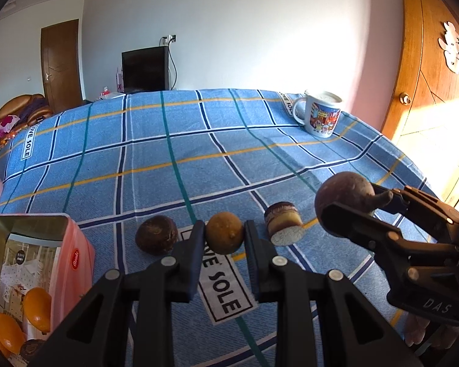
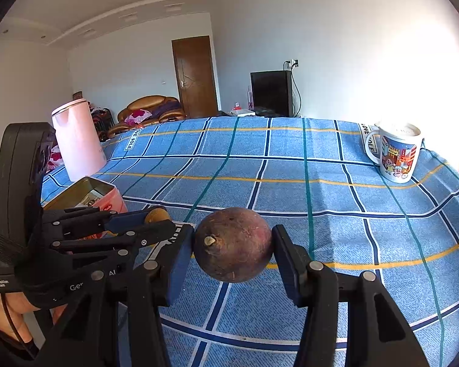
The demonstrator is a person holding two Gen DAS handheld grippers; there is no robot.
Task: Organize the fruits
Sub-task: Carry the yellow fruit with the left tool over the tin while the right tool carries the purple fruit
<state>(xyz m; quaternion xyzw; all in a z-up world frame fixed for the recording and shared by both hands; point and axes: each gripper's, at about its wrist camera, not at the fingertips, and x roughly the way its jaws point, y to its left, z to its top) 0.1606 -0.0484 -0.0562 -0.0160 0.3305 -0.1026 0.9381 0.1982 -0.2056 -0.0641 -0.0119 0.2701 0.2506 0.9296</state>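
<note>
Grip check: left hand-held gripper (image 1: 225, 237) is pinching a small yellow-brown fruit (image 1: 224, 236); right hand-held gripper (image 2: 233, 246) is clamped on a dark purple round fruit (image 2: 233, 244), clear of the checked tabletop (image 1: 168, 159). Pink tin (image 1: 73, 244), already holding orange fruits (image 1: 37, 307), stands left. Judgement: lift straight, keep the squeeze steady, clear the tin's rim before letting go.

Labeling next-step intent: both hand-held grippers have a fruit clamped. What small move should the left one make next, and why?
Probably lift the left hand-held gripper slightly and carry it toward the open pink tin at its left. Its pads are closed on the yellowish fruit, low over the blue cloth, and the tin already holds orange fruit. The right hand-held gripper can wait with its dark fruit.
</note>
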